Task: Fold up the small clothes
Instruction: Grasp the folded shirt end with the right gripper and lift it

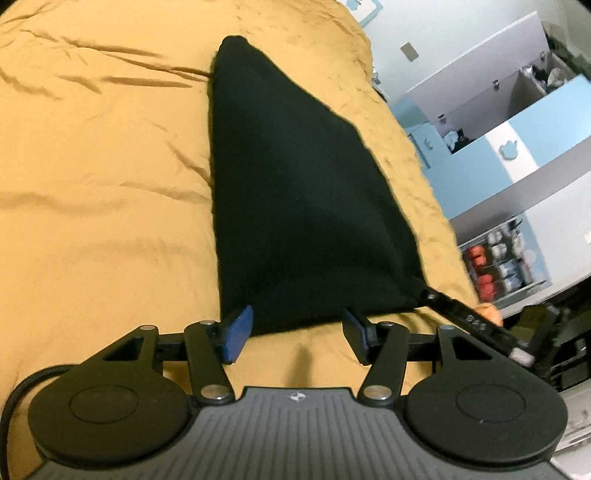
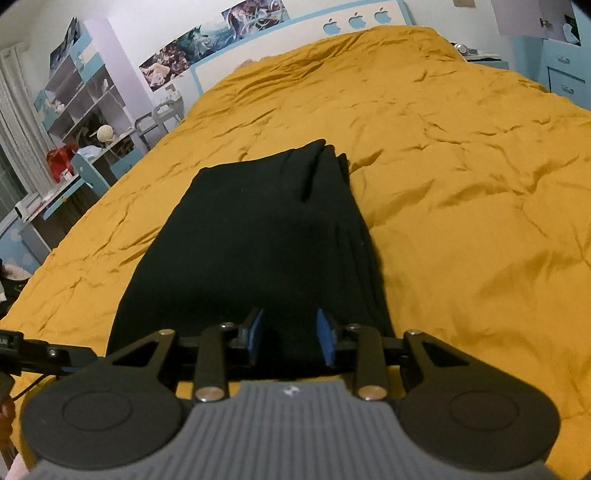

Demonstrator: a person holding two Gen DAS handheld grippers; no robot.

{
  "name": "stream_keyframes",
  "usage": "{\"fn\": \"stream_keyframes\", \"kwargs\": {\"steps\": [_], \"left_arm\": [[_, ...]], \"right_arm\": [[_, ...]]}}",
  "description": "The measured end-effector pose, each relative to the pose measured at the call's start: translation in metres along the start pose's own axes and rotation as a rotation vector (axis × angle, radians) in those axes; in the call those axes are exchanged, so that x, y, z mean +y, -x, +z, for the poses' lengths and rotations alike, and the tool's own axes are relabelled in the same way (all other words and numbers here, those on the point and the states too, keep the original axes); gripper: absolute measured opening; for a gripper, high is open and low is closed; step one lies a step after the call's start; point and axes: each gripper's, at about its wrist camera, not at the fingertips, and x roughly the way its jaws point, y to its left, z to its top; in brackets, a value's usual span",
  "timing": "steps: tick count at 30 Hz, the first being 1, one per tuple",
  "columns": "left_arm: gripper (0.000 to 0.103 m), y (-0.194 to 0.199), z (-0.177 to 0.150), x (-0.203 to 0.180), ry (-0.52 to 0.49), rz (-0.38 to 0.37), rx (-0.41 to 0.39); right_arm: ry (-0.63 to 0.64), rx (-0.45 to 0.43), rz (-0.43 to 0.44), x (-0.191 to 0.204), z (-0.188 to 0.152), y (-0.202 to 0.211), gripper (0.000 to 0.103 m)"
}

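A black garment (image 1: pixel 288 192) lies folded lengthwise on the mustard-yellow bedspread (image 1: pixel 103 166). In the left wrist view my left gripper (image 1: pixel 295 332) is open, its blue-padded fingers standing at the garment's near edge without holding it. The right gripper's fingers (image 1: pixel 436 299) touch the garment's near right corner. In the right wrist view the garment (image 2: pixel 258 236) stretches away from my right gripper (image 2: pixel 290 338), which is open with its pads either side of the near cloth edge. Layered folds (image 2: pixel 332 162) show at the far end.
The yellow bedspread (image 2: pixel 461 184) spreads wide to the right and far side. Blue and white drawers and shelves (image 1: pixel 498 129) stand beyond the bed's edge. A desk and shelving (image 2: pixel 81 122) stand left of the bed, with a headboard (image 2: pixel 354 18) at the far end.
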Motion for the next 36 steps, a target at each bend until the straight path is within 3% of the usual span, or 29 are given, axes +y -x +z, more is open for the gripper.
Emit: {"fn": "stream_keyframes", "kwargs": {"steps": [4, 5, 8, 14, 21, 30, 36], "left_arm": [[0.073, 0.023, 0.006, 0.013, 0.075, -0.014, -0.121], [0.073, 0.022, 0.008, 0.018, 0.089, -0.007, -0.124], [0.073, 0.005, 0.013, 0.033, 0.148, 0.018, -0.076], [0.073, -0.02, 0.021, 0.039, 0.155, -0.009, -0.045], [0.075, -0.048, 0.033, 0.043, 0.133, -0.061, 0.04], [0.086, -0.068, 0.041, 0.056, 0.219, -0.188, 0.08], [0.088, -0.077, 0.039, 0.054, 0.22, -0.212, 0.096]], "right_arm": [[-0.018, -0.065, 0.08, -0.001, 0.027, 0.012, 0.047], [-0.026, -0.082, 0.085, -0.005, 0.035, 0.014, 0.053], [-0.108, -0.117, 0.112, -0.027, 0.066, 0.006, 0.056], [-0.326, 0.014, 0.248, -0.085, 0.104, -0.055, 0.064], [-0.49, 0.079, 0.295, -0.124, 0.12, -0.101, 0.069], [-0.516, 0.181, 0.395, -0.123, 0.132, -0.175, 0.069], [-0.49, 0.212, 0.474, -0.113, 0.149, -0.22, 0.08]]}}
